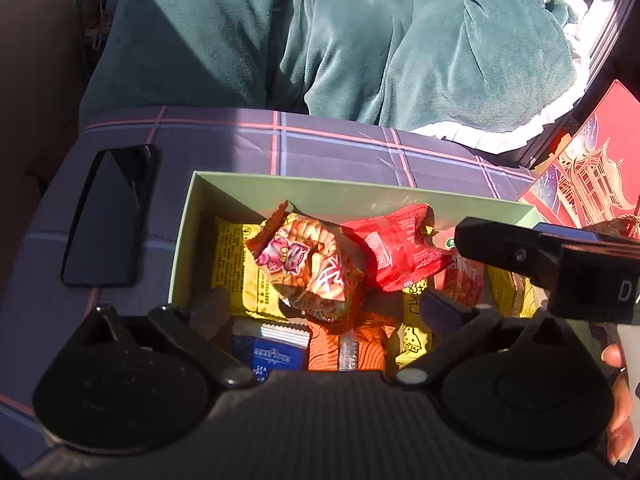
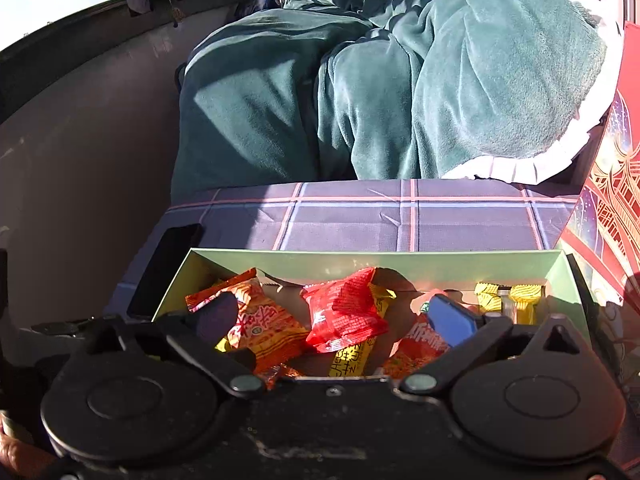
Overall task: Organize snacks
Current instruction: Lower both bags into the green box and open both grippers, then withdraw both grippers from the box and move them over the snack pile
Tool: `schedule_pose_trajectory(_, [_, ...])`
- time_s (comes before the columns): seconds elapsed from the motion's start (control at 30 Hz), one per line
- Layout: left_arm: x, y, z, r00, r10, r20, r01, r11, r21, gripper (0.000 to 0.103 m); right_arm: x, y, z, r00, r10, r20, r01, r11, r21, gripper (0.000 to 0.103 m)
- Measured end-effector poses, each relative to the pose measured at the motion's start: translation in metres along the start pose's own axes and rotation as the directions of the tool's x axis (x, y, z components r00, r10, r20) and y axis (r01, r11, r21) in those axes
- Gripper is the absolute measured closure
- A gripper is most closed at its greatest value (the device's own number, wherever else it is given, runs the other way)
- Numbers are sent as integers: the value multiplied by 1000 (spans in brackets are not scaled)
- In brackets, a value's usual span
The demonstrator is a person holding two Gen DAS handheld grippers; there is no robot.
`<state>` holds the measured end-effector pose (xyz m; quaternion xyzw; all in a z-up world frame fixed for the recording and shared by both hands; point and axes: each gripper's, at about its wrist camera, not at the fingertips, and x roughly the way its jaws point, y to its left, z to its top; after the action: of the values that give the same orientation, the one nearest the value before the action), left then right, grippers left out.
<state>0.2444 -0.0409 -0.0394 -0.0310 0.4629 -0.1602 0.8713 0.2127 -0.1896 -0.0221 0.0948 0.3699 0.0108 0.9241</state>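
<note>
An open pale green box on a plaid cloth holds several wrapped snacks. On top lie an orange packet with a pink cartoon and a red packet. Under them are a yellow packet, a blue one and a yellow cheese bar. My left gripper hangs open over the box's near side, its pads clear of the orange packet. My right gripper is open over the same box, above the red packet and touching nothing. One of its fingers shows at the right in the left wrist view.
A black phone lies on the plaid cloth left of the box. A red lid with gold buildings stands to the right. A green fleece blanket is heaped behind. A person's fingers show at the right edge.
</note>
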Motion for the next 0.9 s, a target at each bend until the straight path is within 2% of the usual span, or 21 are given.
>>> schedule_pose_trajectory(0.4, [-65, -5, -67, 1000, -2, -1, 2, 1000, -8, 0, -64, -8, -58, 999, -10, -36, 11, 1000, 26, 0])
schedule_pose_trajectory(0.53, [-73, -10, -91, 999, -23, -23, 22, 1000, -21, 0, -78, -14, -80, 998, -16, -56, 18, 999, 35, 0])
schedule_pose_trajectory(0.73, [-72, -26, -120, 997, -26, -72, 29, 999, 31, 0, -96, -25, -108, 996, -62, -62, 65, 997, 49, 1])
schedule_pose_trajectory(0.8, [-68, -29, -127, 996, -15, -90, 19, 999, 48, 0, -99, -29, -114, 996, -57, -66, 61, 997, 55, 9])
schedule_pose_trajectory(0.9, [-60, -30, -135, 994, 6, -113, 2, 997, 71, 0, -101, -26, -119, 996, -54, -65, 56, 998, 29, 43])
